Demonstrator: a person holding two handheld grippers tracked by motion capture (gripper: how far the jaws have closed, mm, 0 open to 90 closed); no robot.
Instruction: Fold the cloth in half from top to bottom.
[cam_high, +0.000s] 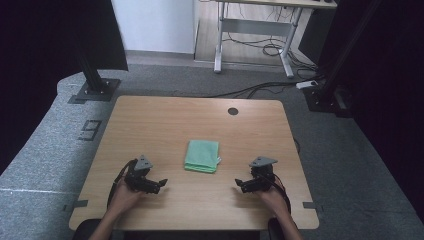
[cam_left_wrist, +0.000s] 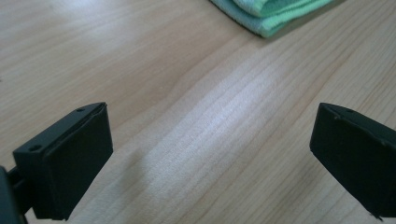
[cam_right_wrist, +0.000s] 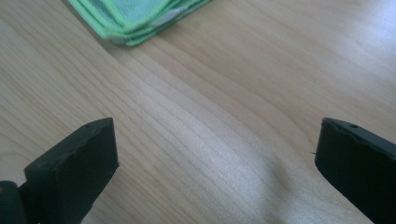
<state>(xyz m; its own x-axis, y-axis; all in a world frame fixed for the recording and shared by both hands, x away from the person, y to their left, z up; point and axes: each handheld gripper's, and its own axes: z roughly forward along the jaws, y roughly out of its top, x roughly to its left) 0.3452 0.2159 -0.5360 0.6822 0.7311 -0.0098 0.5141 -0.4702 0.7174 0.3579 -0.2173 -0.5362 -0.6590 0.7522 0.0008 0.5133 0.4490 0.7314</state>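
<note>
A mint-green folded cloth (cam_high: 202, 156) with brighter green edging is seen between two black grippers, left (cam_high: 159, 184) and right (cam_high: 240, 186), on a pale wood-grain table (cam_high: 165, 120).

A green microfibre cloth (cam_high: 202, 156) is lying flat near the middle of the wooden table, folded into a neat, slightly upright rectangle of several layers. In the right gripper view its stacked edges (cam_right_wrist: 135, 18) are showing brighter green hems and a small white tag. In the left gripper view its rounded fold (cam_left_wrist: 271, 11) is facing the camera.
</note>
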